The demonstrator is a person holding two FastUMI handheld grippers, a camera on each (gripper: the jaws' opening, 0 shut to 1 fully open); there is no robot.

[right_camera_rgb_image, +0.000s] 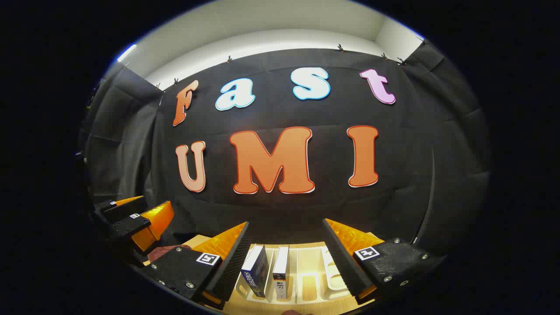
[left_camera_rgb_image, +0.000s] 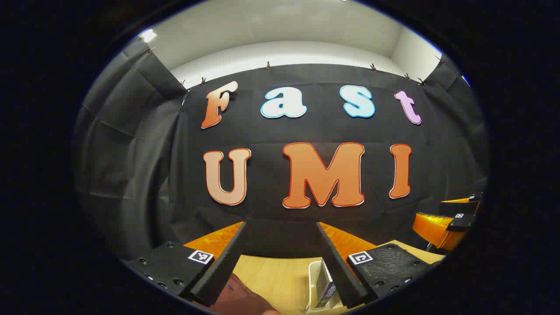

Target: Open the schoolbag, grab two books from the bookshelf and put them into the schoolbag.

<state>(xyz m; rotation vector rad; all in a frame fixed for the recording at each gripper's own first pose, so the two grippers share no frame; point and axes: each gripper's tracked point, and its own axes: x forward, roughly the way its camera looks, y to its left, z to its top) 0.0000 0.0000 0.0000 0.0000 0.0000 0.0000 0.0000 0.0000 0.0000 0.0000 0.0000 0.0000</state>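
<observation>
In the right gripper view, the right tongs stand spread at the bottom of the frame, pinching nothing, and between their fingers a white bookshelf sits on the wooden table with a blue book and a white-spined book upright in its left slots; the other gripper shows at lower left. In the left gripper view, the left tongs are likewise spread and empty, above the maroon schoolbag at bottom centre-left, with the bookshelf's end at bottom right of centre.

schoolbag cut off by lower edge, bookshelf partly hidden behind right claw
</observation>
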